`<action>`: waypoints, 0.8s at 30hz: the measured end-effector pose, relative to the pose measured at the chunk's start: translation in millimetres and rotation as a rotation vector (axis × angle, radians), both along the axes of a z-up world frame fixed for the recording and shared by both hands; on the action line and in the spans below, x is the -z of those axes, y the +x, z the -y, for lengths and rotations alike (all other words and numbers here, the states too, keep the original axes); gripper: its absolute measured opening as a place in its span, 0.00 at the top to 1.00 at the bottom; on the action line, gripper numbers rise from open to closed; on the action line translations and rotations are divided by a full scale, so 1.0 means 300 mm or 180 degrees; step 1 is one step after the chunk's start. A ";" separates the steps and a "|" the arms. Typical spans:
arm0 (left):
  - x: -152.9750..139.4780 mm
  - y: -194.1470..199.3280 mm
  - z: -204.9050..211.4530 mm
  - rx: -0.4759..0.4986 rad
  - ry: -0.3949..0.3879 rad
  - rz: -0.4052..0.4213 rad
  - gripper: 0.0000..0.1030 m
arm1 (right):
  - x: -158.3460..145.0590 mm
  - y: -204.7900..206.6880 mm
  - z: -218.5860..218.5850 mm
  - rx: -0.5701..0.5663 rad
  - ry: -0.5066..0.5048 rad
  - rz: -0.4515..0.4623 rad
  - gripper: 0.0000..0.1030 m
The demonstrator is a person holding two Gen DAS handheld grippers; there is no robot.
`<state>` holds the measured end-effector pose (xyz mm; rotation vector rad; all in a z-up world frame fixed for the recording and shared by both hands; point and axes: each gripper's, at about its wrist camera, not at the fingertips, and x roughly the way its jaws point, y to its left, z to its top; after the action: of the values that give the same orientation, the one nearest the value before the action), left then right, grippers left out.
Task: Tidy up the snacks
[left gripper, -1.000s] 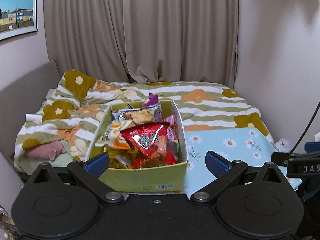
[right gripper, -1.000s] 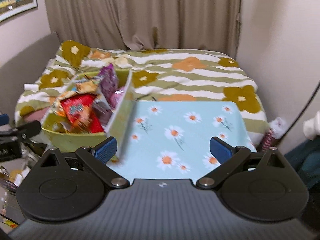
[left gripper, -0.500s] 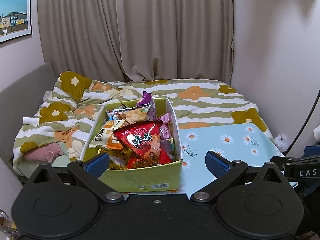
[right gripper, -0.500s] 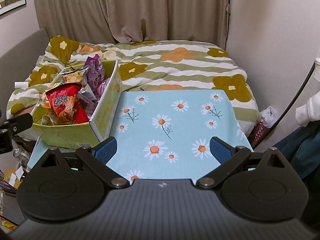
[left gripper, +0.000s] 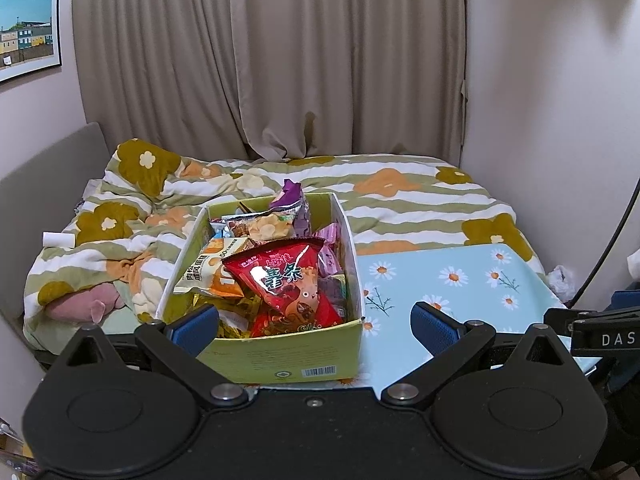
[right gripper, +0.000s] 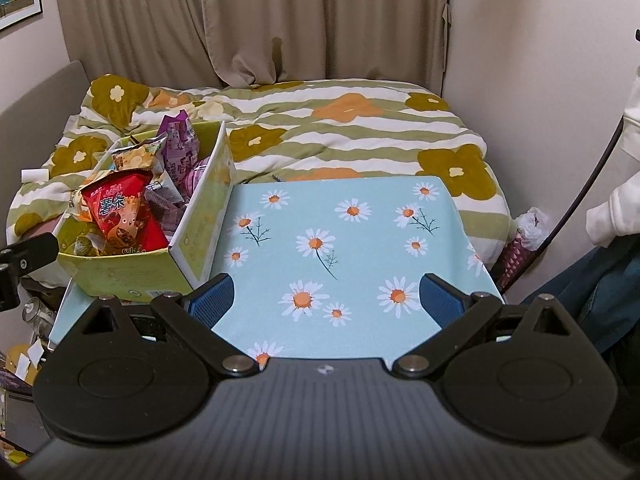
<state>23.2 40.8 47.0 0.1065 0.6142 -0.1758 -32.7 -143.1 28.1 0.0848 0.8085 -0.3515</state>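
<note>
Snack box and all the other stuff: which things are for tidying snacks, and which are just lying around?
For the job:
- green snack box
- red chip bag
- purple packet
- daisy table

Just lying around:
- flowery blanket
- pink plush toy
- framed picture
- curtains

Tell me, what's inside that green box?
The green box holds snack packets: a red bag on top, a purple one behind. Lower packets are covered.
</note>
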 end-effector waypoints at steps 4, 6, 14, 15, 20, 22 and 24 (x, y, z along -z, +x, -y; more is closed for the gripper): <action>0.001 0.006 0.004 -0.0001 -0.0004 -0.0012 0.00 | 0.000 0.001 0.000 0.0001 0.0001 0.0002 0.00; 0.001 0.007 0.004 0.0000 -0.0006 -0.0013 0.00 | 0.000 0.000 0.000 0.0002 -0.0001 0.0004 0.00; 0.005 0.009 0.005 0.0000 -0.0008 -0.0023 0.00 | 0.002 0.006 0.002 0.0002 -0.0003 0.0005 0.00; 0.005 0.009 0.007 0.0003 -0.0011 -0.0024 0.00 | 0.003 0.008 0.003 0.0000 -0.0001 0.0003 0.00; 0.006 0.008 0.010 0.0005 -0.0004 -0.0014 0.00 | 0.001 0.008 0.004 0.0001 -0.0011 0.0015 0.00; 0.007 0.006 0.011 0.0005 -0.0016 -0.0006 0.00 | 0.000 0.011 0.007 0.0002 -0.0015 0.0027 0.00; 0.005 0.003 0.005 0.0005 -0.0044 0.0003 0.00 | 0.000 0.011 0.007 0.0005 -0.0018 0.0038 0.00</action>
<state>24.0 39.2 45.6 0.0937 0.6119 -0.1814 -29.3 -145.2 28.0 0.0822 0.7955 -0.3545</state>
